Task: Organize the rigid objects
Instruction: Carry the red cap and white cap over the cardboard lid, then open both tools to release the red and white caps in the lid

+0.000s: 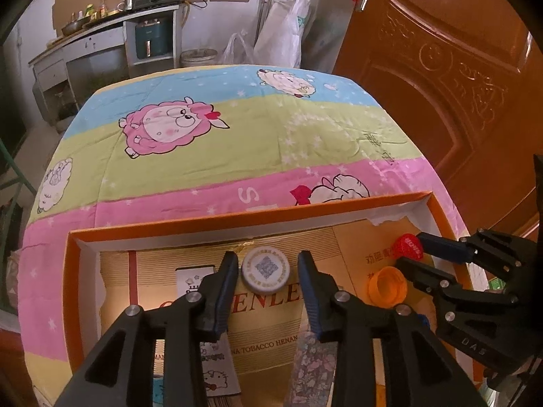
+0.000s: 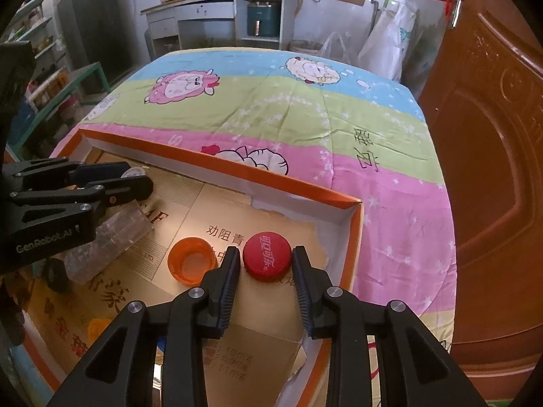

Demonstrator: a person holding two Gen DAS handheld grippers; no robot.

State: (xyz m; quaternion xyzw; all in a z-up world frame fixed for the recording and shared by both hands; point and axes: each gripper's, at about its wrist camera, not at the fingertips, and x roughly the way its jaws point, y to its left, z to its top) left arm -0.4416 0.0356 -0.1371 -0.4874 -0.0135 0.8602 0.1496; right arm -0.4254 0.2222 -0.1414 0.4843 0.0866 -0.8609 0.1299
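Cartoon-quilted bed (image 1: 237,156) carrying an orange-rimmed tray (image 1: 251,218): left tongs (image 1: 268,273) released around a light, rigid white cap (image 1: 265,273), right tongs (image 2: 266,259) loosely flanking a red cap (image 2: 267,257), an orange cap (image 2: 191,264) at its 9 o'clock; grip rims.

Round red plastic bottle cap (image 2: 267,259) flat on cardboard lining, between parted pads of right gripper (image 2: 266,271), slim gaps either side, upturned orange plastic cap (image 2: 191,264) just left, inside shallow orange-rimmed cardboard box (image 2: 356,237), left gripper (image 2: 135,181) over far-left corner.
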